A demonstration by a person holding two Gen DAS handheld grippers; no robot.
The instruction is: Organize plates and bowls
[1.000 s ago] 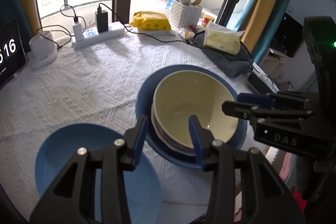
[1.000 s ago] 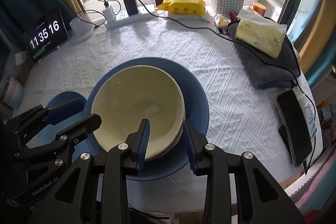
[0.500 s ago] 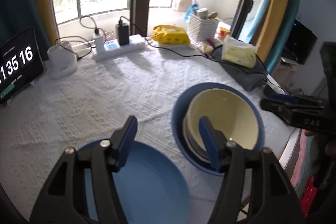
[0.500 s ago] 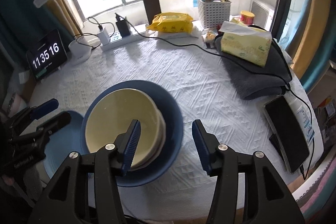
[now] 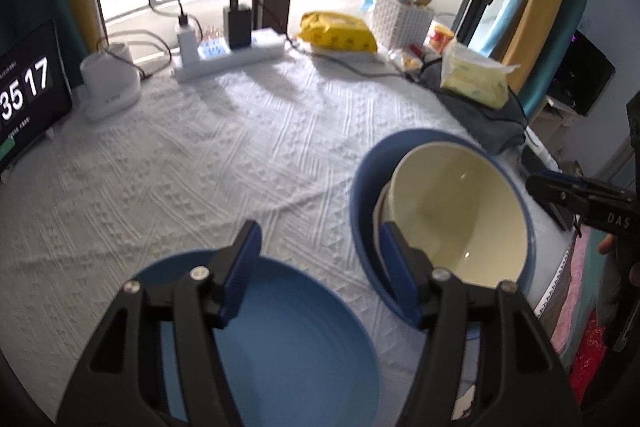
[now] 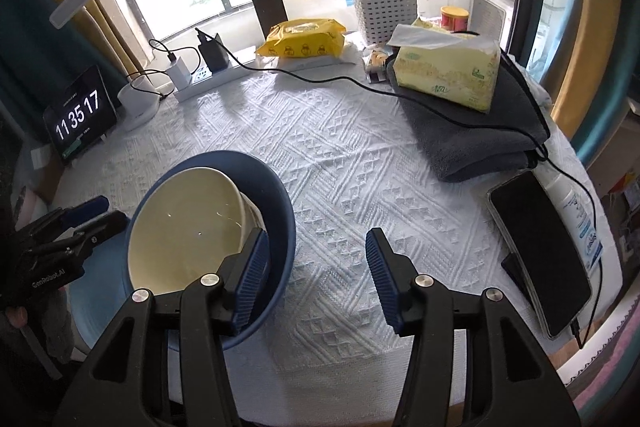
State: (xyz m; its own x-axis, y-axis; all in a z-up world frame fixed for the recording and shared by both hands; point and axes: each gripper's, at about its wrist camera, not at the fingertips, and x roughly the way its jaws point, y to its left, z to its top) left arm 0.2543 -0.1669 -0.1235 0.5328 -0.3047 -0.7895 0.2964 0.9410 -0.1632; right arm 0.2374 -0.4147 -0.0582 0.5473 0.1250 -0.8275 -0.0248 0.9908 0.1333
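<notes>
Cream ceramic bowl (image 5: 452,211) sits nested in deep blue bowl (image 6: 276,203) on white textured tablecloth (image 6: 344,163); second blue plate (image 5: 280,339) beside. My left gripper (image 5: 320,267), right gripper (image 6: 316,275) now spread wide, pulled back, empty.

Both tools opened wide and pulled back from cream bowl (image 6: 188,227). Right tool (image 6: 316,279) now over bare tabletop (image 6: 340,163); left tool (image 5: 320,267) above blue plate (image 5: 288,339). Clock (image 6: 78,117) reads 11:35:17.
</notes>
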